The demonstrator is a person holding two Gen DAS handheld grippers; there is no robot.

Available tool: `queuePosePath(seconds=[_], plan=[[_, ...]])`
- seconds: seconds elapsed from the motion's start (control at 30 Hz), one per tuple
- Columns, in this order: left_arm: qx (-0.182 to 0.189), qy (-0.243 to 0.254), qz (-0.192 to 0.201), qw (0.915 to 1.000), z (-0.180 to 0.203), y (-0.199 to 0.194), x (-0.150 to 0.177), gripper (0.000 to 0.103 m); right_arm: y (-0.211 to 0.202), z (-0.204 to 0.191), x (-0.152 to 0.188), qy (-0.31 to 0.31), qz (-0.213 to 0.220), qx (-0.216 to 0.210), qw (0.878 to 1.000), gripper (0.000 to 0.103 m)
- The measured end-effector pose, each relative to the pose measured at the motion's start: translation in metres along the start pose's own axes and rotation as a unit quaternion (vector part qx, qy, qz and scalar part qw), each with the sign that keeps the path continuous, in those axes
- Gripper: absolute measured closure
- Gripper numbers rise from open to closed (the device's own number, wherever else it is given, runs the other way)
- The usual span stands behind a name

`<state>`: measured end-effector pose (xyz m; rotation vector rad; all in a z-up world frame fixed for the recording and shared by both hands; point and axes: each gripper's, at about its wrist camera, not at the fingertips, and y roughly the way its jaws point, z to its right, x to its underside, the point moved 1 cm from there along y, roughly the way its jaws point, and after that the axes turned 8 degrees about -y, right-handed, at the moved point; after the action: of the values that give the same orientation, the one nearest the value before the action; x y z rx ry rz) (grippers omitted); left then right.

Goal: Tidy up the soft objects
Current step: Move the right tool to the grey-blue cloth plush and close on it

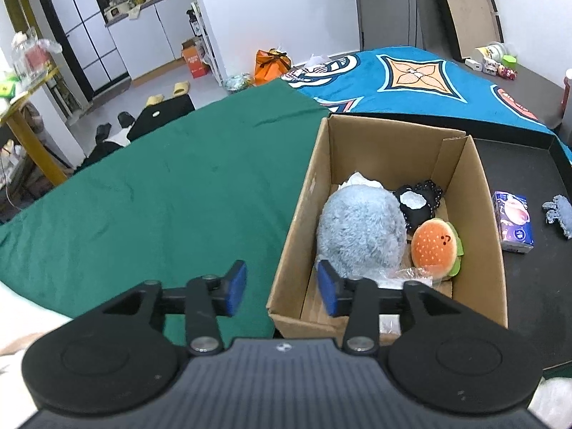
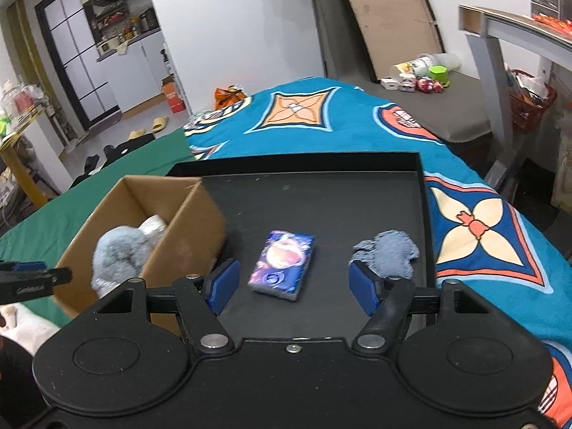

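White walls (image 2: 232,18) surround a pale floor (image 1: 157,82) with slippers (image 1: 180,88) lying on it. Beyond stand white cabinets (image 1: 143,35) and a dark-framed glass door (image 1: 82,35). A board (image 2: 393,18) leans against the wall.

Legible text: almost none.
- Left gripper (image 2: 34,279), seen at 9 o'clock in right wrist view: white lettering on black body, blurred, unreadable.
- Tissue pack (image 2: 282,264): round logo + print, too small to read.
- Orange box (image 1: 195,60) on floor, 11 o'clock in left view: white print, illegible.
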<state>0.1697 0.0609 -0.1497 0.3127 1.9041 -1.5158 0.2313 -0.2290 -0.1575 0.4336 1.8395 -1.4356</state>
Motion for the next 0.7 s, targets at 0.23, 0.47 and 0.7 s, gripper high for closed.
queuePosePath(seconds=[0.23, 0.47, 0.7], plan=[[-0.015, 0.027, 0.003, 0.9995, 0.014, 0.001, -0.004, 0.045, 0.019, 0.032, -0.002, 0.027, 0.005, 0.018, 0.999, 0.036], [-0.027, 0.031, -0.007, 0.9991, 0.023, 0.006, -0.010, 0.043, 0.036, 0.058, 0.006, 0.083, 0.019, 0.024, 0.996, 0.039], [-0.047, 0.035, -0.007, 0.9983, 0.032, 0.009, -0.011, 0.043, 0.054, 0.079, 0.017, 0.116, 0.011, 0.028, 0.993, 0.050]])
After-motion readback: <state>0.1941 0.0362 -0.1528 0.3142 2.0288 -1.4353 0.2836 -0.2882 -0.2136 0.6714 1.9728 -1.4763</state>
